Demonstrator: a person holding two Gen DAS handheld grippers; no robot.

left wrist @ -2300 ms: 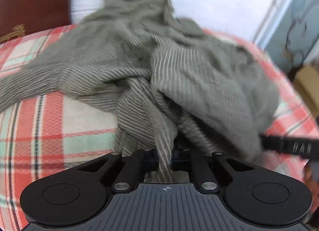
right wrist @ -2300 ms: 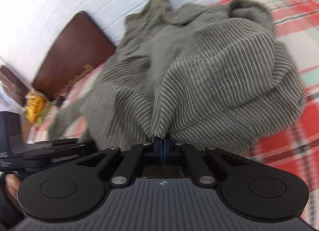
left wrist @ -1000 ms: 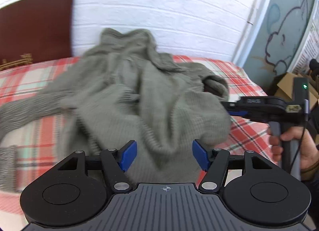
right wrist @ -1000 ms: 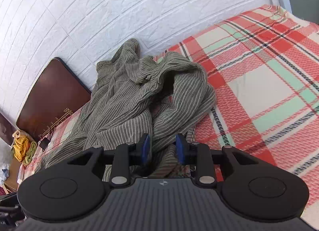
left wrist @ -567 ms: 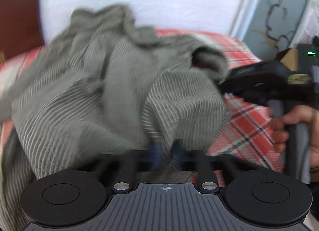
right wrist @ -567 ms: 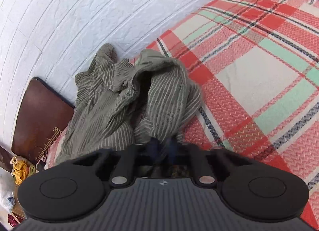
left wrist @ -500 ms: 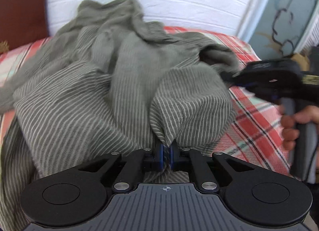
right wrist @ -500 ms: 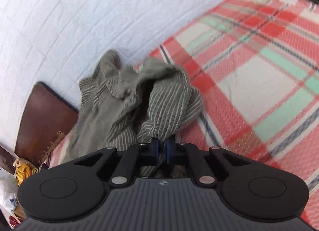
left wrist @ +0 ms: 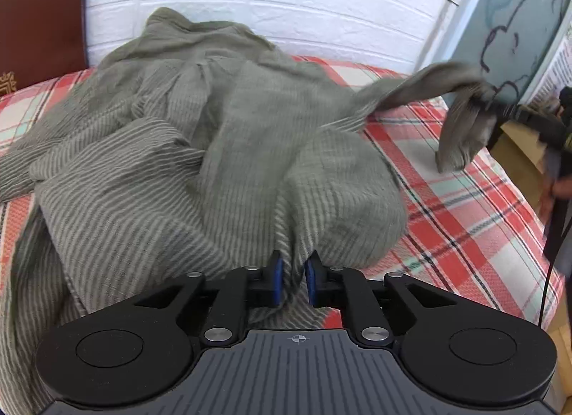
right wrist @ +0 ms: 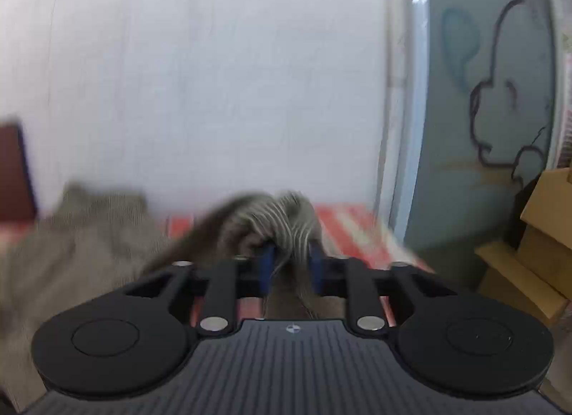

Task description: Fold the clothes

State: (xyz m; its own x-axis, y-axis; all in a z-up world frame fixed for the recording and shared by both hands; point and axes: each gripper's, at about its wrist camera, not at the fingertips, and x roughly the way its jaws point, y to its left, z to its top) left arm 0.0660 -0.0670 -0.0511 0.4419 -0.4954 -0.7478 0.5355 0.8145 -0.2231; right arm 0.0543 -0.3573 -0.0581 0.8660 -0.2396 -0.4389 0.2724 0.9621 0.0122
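Clearly both grippers — left gripper point(left wrist: 292, 279), right gripper point(right wrist: 288, 264) — clamp the grey garment point(left wrist: 214, 150), lower centre — bunched fabric might slip under pulling.

The crumpled grey-green garment with thin pale stripes point(left wrist: 221, 150) lies on the bedspread checked in coral red, white and mint green with thin dark lines point(left wrist: 464, 221). Behind the garment rises the white painted brick wall point(left wrist: 286, 3), and to the garment's left stands a dark reddish-brown wooden board point(left wrist: 39, 14) with a small gold ornament low on it. To the garment's right is a dusty blue-grey panel point(left wrist: 518, 21) bearing a black outline drawing and a pale blue balloon shape. The left gripper point(left wrist: 292, 281) is black with bright blue pads point(left wrist: 277, 281); the right gripper point(right wrist: 290, 268) likewise shows black fingers and blue pads. Plain tan cardboard boxes point(right wrist: 536, 243) sit right of the bedspread.
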